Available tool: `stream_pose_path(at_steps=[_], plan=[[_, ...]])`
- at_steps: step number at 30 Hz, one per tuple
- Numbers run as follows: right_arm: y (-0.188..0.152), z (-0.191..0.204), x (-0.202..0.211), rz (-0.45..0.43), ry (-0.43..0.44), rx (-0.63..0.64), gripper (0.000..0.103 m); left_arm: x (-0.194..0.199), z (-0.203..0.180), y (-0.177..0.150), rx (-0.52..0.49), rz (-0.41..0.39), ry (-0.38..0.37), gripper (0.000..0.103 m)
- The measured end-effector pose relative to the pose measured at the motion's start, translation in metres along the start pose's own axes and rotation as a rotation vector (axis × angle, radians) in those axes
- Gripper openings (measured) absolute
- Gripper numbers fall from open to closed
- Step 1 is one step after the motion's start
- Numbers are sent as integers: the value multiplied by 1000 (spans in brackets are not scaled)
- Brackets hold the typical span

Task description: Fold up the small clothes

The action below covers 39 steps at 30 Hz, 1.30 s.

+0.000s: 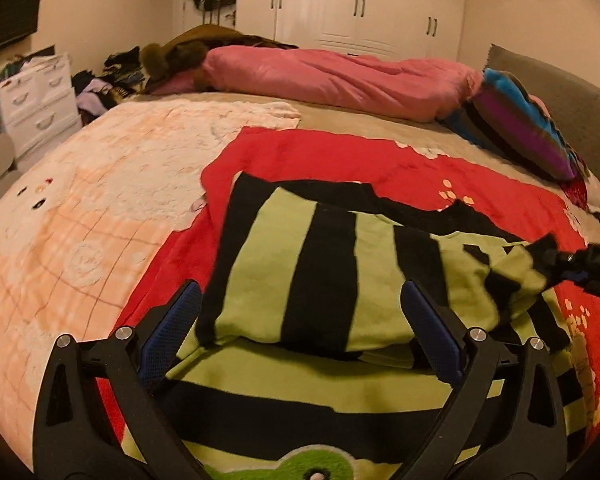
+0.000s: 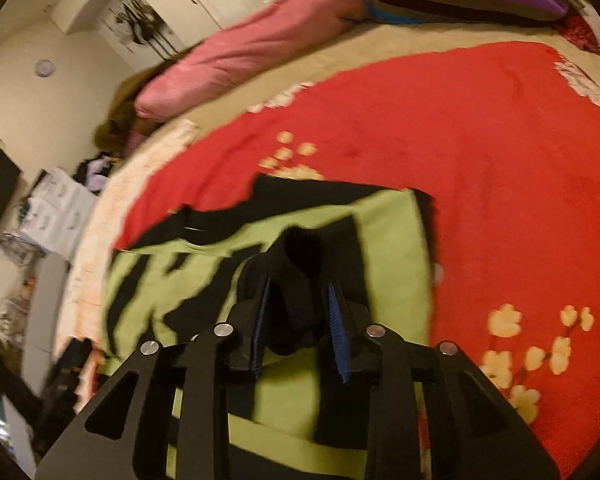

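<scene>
Currently the green-and-black striped knit garment (image 1: 324,280) lies on the red fleece blanket with cream flower print (image 1: 340,156), partly folded: an upper layer is doubled over a lower layer that runs toward the camera, with a green frog-like patch at its near edge. Blanket sits on a bed (image 1: 340,114) with a beige sheet, next to a pale peach-and-white plush blanket (image 1: 100,200).

Left gripper (image 1: 302,304): fingers spread wide, blue pads on either side of the folded layer, straddling it. Pads don't press the cloth, nothing held.

Right gripper (image 2: 298,300): fingers only slightly apart, with a black ribbed bunch of the garment (image 2: 384,232) between the blue pads; fabric fills the gap and looks pinched on both sides, though the frame is motion-blurred. In the left wrist view it comes in from the right edge at the garment's far right corner (image 1: 572,262).

Around: rolled pink quilt (image 1: 340,76) along the far side of the bed, striped purple-blue-black pillow (image 1: 520,128) at the head end, white wardrobe (image 1: 360,0) on the back wall, white drawer unit (image 1: 36,96) on the floor at left; drawers shut, contents not visible. Loose clothes piled beside it.
</scene>
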State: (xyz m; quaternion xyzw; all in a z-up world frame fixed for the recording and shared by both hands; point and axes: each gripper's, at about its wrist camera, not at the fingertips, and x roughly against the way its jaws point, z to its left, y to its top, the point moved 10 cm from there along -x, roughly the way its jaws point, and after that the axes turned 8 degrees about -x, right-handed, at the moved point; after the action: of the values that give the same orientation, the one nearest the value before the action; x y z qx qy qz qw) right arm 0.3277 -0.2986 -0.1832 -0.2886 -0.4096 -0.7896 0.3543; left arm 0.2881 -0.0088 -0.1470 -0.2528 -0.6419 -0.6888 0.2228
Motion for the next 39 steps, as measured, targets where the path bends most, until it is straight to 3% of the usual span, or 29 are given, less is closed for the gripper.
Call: stream_pose_path(at_steps=[5,6,8,10,15,19,22,26,31,36,38,39], plan=[[-3,-19,13,-33,-57,8,30,0,-1,6,-13,-15,-9,93],[-2,-18,16,-40,-52,11,30,-1,0,6,-13,-15,-7,93],[0,-15,21,-47,-20,1,40,-4,-2,7,-15,-14,-8,93],[4,-9,23,-50,17,-9,40,-7,-4,8,-28,-21,-6,93],[-1,6,8,18,42,61,40,-20,-22,5,-111,-8,-12,93],[-10,14,-11,63,7,121,41,-33,-33,-6,-154,47,-41,93],[-14,19,-19,86,12,121,15,-52,-37,-25,-184,144,-44,93],[-1,16,1,25,1,112,14,-58,-35,-34,-158,182,-70,93],[0,-10,-10,62,-103,99,14,-60,-36,-38,-161,194,-73,93],[-8,-22,-21,63,-140,72,21,-60,-35,-38,-148,198,-83,93],[-7,-25,-15,43,-153,56,38,-60,-35,-39,-148,197,-82,93],[-6,-26,-11,30,-153,51,42,-60,-34,-39,-147,198,-82,93]])
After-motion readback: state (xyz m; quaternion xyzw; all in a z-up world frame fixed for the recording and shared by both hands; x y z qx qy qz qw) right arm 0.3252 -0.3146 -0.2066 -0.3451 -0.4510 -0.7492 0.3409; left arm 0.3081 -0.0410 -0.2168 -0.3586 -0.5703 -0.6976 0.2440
